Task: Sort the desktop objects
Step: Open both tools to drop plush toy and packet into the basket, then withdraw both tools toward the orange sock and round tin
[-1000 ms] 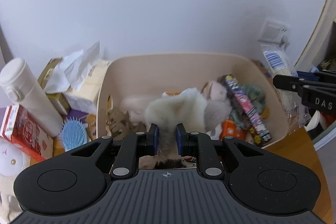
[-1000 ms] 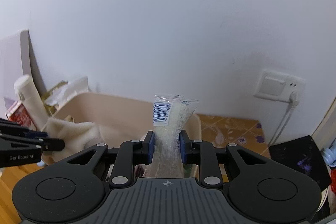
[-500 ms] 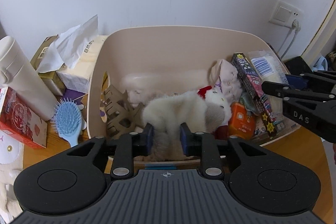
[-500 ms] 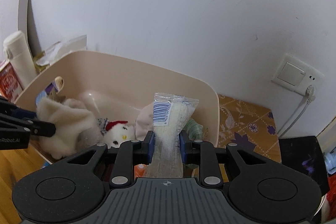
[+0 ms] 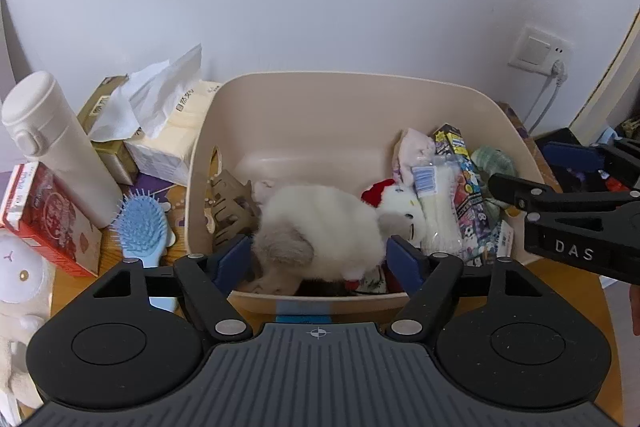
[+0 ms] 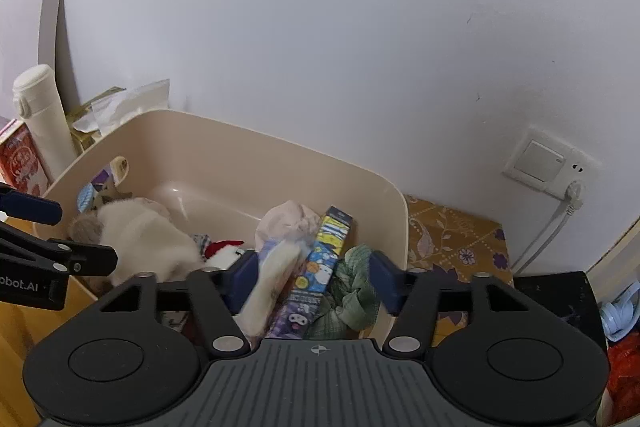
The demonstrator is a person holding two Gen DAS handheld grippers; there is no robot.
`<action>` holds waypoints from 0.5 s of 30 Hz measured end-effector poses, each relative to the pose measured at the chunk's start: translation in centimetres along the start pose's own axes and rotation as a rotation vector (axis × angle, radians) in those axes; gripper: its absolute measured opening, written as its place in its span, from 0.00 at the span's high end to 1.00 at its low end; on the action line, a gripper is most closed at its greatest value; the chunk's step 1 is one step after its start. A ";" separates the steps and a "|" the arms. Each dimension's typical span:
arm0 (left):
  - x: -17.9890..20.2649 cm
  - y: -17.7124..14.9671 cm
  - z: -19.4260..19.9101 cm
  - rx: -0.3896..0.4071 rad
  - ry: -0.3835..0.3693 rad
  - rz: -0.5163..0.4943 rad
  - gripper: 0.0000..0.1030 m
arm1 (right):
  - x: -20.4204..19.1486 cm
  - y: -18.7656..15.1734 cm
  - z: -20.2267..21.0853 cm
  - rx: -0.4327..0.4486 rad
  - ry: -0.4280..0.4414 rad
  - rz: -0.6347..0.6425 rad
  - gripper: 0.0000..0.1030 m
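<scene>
A beige plastic bin [image 5: 304, 87] [image 6: 248, 147] stands against the wall. A fluffy white and grey plush [image 5: 320, 227] [image 6: 140, 235] lies inside it, free of my left gripper [image 5: 318, 259], which is open over the bin's near rim. A clear packet with a barcode [image 5: 434, 211] [image 6: 268, 283] lies in the bin on a white cat plush [image 5: 400, 207], beside a patterned box [image 5: 464, 187] [image 6: 320, 267]. My right gripper [image 6: 312, 279] is open just above the packet, the patterned box and a green cloth [image 6: 356, 291].
Left of the bin stand a white flask [image 5: 56, 147], a red box [image 5: 44, 215], a blue hairbrush [image 5: 142, 231], a tissue pack [image 5: 172, 135] and a white soft toy [image 5: 20, 291]. A wall socket with a plugged cable [image 6: 548, 167] is at the right.
Both grippers lowered over the bin and opened. The left let go of the fluffy plush and the right let go of the barcode packet; both now lie in the bin.
</scene>
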State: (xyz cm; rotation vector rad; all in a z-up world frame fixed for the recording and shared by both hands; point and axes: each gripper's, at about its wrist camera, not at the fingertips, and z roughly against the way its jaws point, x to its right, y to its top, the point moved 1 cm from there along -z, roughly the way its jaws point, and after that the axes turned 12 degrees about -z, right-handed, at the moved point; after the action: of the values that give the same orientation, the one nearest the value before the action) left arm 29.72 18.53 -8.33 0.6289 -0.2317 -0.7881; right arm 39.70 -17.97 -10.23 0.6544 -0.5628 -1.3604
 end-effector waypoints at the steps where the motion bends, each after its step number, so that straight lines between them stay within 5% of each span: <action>1: 0.0 -0.1 0.2 0.003 -0.001 -0.003 0.25 | -0.1 0.0 0.4 0.002 -0.001 -0.002 0.26; 8: -0.1 -1.2 2.0 0.004 -0.001 -0.015 0.23 | -0.9 -0.1 2.9 0.032 -0.038 0.009 0.06; 15: -0.6 -2.8 3.9 0.021 -0.003 -0.012 0.23 | -1.6 -1.0 4.8 0.031 -0.074 0.017 0.01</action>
State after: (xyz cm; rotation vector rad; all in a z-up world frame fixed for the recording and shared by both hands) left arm 26.02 15.72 -6.94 0.6490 -0.2398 -0.7988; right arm 35.40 -16.95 -7.49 0.6254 -0.6482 -1.3667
